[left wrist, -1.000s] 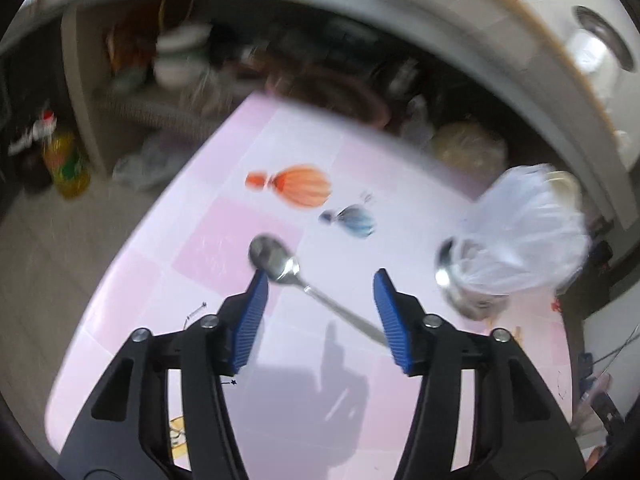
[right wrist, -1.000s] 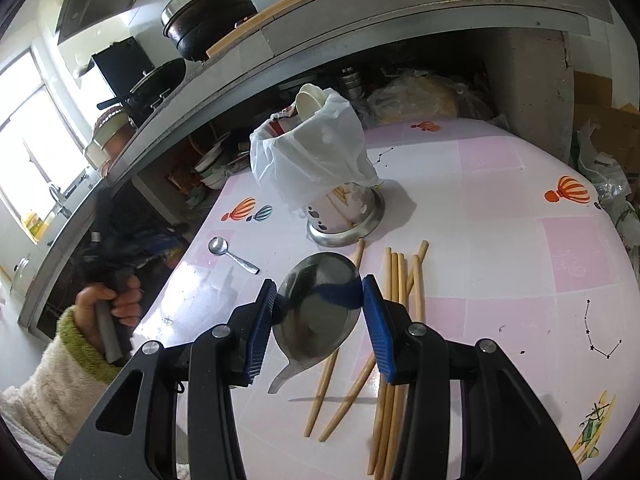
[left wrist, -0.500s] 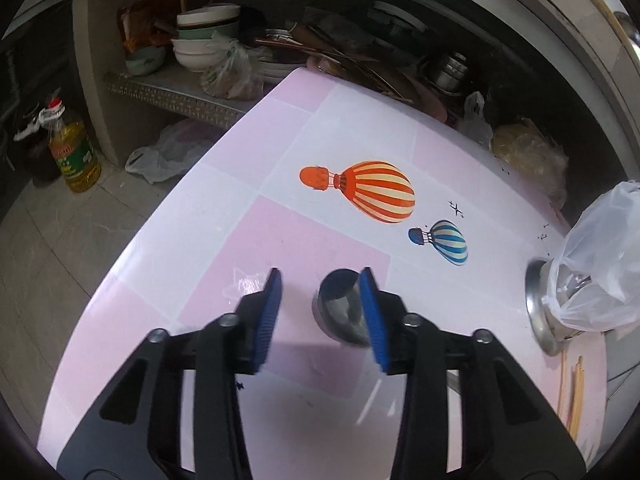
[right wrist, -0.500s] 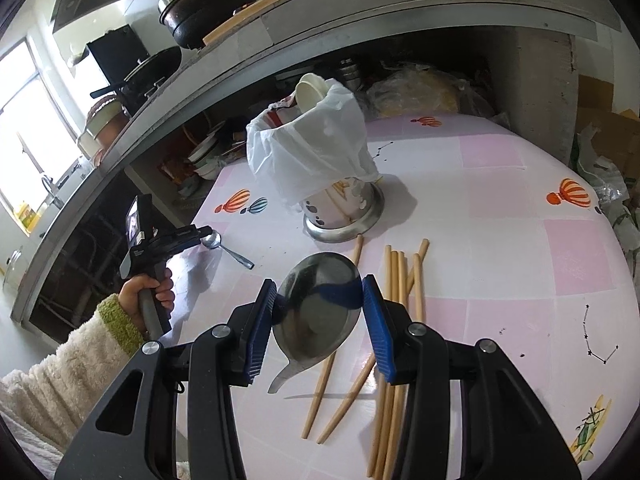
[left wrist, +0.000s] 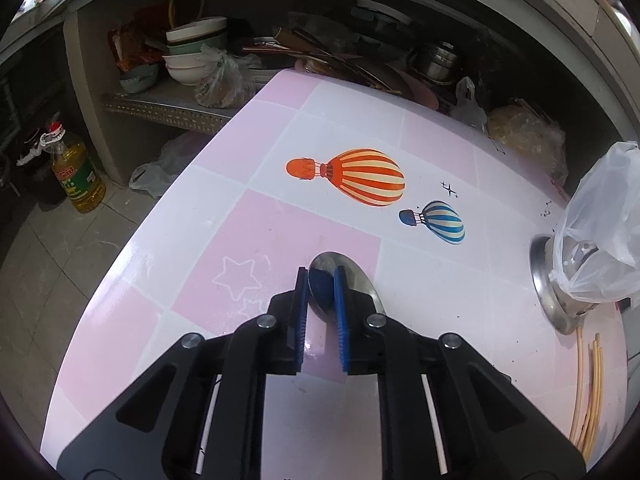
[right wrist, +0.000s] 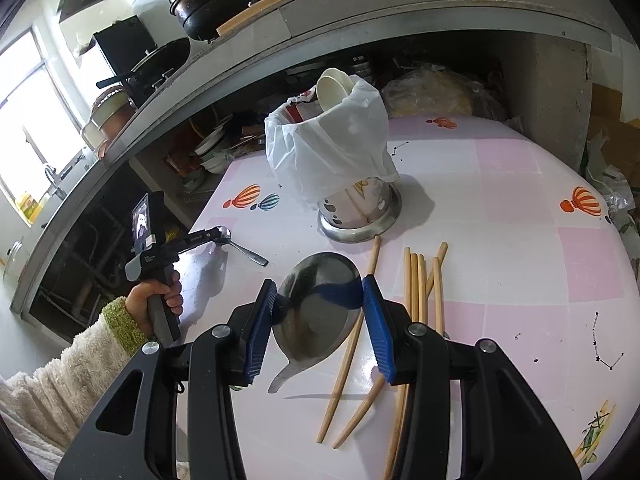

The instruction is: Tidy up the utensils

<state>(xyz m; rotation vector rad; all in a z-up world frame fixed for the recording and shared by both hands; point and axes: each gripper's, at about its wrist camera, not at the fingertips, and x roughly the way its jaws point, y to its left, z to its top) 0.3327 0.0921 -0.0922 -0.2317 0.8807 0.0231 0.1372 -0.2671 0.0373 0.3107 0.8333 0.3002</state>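
The left tool (left wrist: 321, 276), its jaws just closing, pinches the small steel spoon (left wrist: 352, 280) by its bowl at frame centre on the surface (left wrist: 280, 232): light, stiff, slippery, likelier secure at the handle. The right tool (right wrist: 318, 300) grips a ladle (right wrist: 316, 304).

I brought the left gripper (left wrist: 321, 280) down onto the small spoon (left wrist: 352, 276) on the table (left wrist: 420, 300). Its jaws have just been closing, and now sit narrow around the spoon's bowl, handle hidden beneath.
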